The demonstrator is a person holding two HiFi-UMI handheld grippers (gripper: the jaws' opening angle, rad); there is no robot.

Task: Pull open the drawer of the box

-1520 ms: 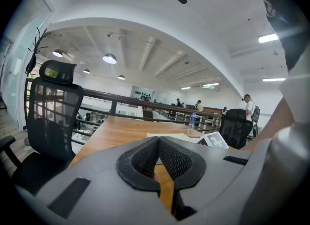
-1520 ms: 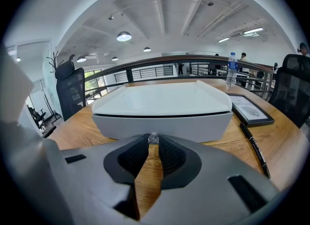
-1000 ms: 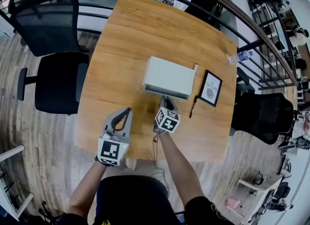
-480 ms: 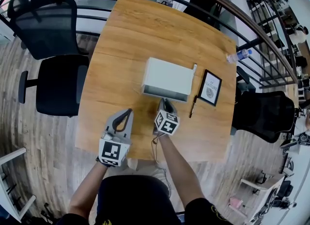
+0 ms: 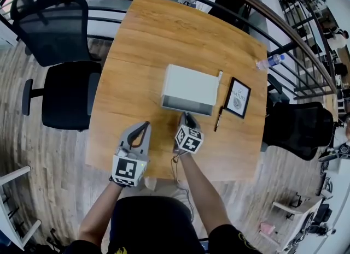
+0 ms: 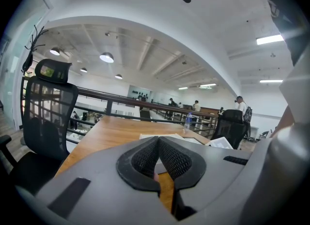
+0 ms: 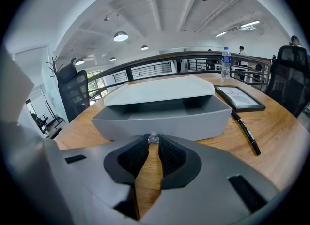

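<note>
Pale grey plastic, by the look of it, makes up the box (image 5: 190, 88), which sits at the middle of the wooden counter (image 5: 136, 45), with a pen (image 5: 217, 119) and a framed picture (image 5: 238, 99) just to its right. The box is probably light and stiff, so it may skate on the smooth wood instead of letting its drawer (image 7: 160, 117) run; a straight, level pull looks wisest. The one sensible hold is the small shiny knob (image 7: 153, 138) at the centre of the drawer front, tiny and likely slippery.

The right gripper (image 7: 153, 142) has its jaws closed to a narrow pinch on that knob, at their very tips. The drawer stands a little way out from under the box's top. The left gripper (image 5: 143, 127) hangs at the lower left of the box, well apart from it, its jaws pressed together on nothing.
</note>
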